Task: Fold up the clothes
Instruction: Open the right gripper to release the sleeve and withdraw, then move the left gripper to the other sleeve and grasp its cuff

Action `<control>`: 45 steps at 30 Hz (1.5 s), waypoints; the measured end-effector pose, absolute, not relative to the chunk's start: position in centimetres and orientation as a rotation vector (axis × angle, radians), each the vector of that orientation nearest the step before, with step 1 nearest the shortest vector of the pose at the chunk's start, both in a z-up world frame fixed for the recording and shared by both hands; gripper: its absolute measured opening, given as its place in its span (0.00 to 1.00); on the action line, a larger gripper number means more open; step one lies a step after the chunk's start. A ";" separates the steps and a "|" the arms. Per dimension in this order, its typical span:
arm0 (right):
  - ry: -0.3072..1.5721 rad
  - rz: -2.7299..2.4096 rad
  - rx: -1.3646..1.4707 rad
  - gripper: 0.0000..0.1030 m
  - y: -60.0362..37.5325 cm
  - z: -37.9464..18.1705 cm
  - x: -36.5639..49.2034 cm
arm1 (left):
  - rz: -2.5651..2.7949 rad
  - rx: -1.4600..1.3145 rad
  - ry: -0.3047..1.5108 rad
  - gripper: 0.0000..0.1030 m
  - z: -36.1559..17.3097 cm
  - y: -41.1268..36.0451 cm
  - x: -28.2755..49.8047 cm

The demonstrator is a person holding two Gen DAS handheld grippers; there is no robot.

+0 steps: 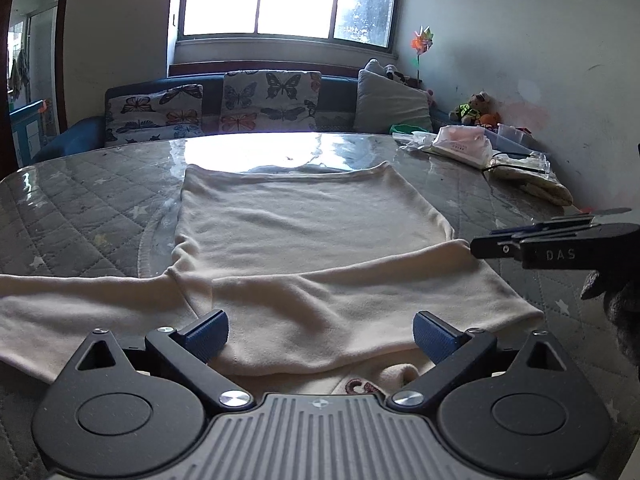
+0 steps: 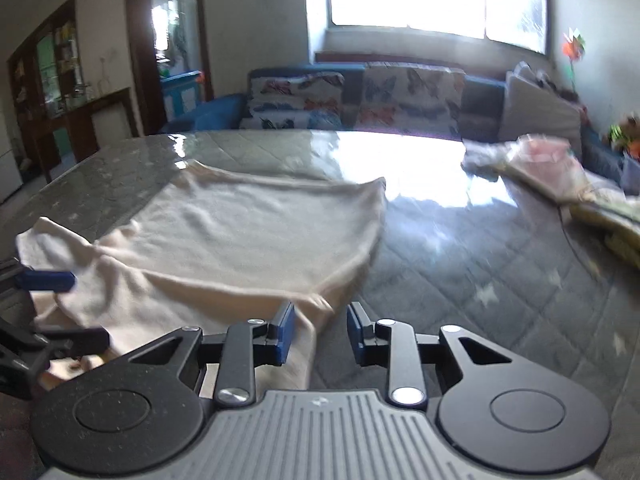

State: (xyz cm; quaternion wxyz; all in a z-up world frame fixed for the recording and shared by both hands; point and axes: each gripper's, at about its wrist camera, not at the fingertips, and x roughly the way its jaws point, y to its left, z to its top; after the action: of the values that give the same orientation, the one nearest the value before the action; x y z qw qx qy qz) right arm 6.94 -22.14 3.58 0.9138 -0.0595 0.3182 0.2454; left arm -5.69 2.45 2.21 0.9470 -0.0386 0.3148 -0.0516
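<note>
A cream long-sleeved garment (image 1: 304, 232) lies flat on the quilted grey table (image 1: 80, 208), one sleeve folded across its near part, the other stretched left. My left gripper (image 1: 320, 332) is open wide just above the garment's near edge, holding nothing. My right gripper (image 2: 320, 332) is open, its jaws a short gap apart, at the garment's right near corner (image 2: 316, 300), with cloth lying by the left pad; it holds nothing. The right gripper shows from the side in the left wrist view (image 1: 560, 246). The left gripper's blue pad (image 2: 48, 280) shows in the right wrist view.
Plastic bags and folded cloths (image 1: 472, 144) lie at the table's far right. A sofa with butterfly cushions (image 1: 256, 100) stands behind the table under a bright window. A wall runs along the right side. A gloved hand (image 1: 616, 312) holds the right gripper.
</note>
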 end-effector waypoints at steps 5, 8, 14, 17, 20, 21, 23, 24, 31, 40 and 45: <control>0.653 0.561 -0.143 0.27 -20.3 3.2 7.5 | -0.051 -0.122 0.644 0.81 2.1 3.9 -6.0; 0.668 0.542 -0.169 0.27 -20.0 2.1 7.9 | 0.003 -0.164 0.646 0.70 2.0 5.1 -6.2; 0.652 0.551 -0.204 0.27 -19.1 2.9 7.3 | 0.075 -0.137 0.643 0.34 2.1 5.6 -6.4; 0.634 0.639 -0.229 0.27 -16.8 3.7 6.5 | 0.088 -0.147 0.642 0.26 2.2 6.1 -6.8; 0.627 0.722 -0.284 0.27 -13.8 3.4 5.9 | 0.099 -0.159 0.638 0.27 2.4 6.6 -7.5; 0.625 0.734 -0.298 0.27 -13.2 3.3 5.7 | 0.104 -0.165 0.635 0.29 2.5 6.9 -7.8; 0.624 0.762 -0.332 0.27 -11.5 2.7 5.5 | 0.114 -0.179 0.626 0.30 2.8 7.5 -8.4; 0.631 0.777 -0.346 0.27 -10.6 2.4 5.4 | 0.129 -0.181 0.621 0.39 3.0 7.9 -8.7; 0.606 0.863 -0.387 0.27 -7.8 2.0 3.2 | 0.335 -0.234 0.591 0.61 3.7 12.6 -10.3; 0.592 0.926 -0.368 0.27 -7.5 2.7 1.3 | 0.650 -0.302 0.566 0.80 3.7 19.6 -10.5; 0.578 0.912 -0.345 0.27 -8.7 3.7 1.2 | 0.707 -0.340 0.593 0.80 3.5 21.9 -9.0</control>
State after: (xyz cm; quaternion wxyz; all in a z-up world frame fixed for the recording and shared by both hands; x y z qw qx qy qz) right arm 1.23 -8.70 3.69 0.8437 -0.1635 0.2739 0.4318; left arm -8.98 21.94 3.53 0.8816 -0.1633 0.2847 0.3393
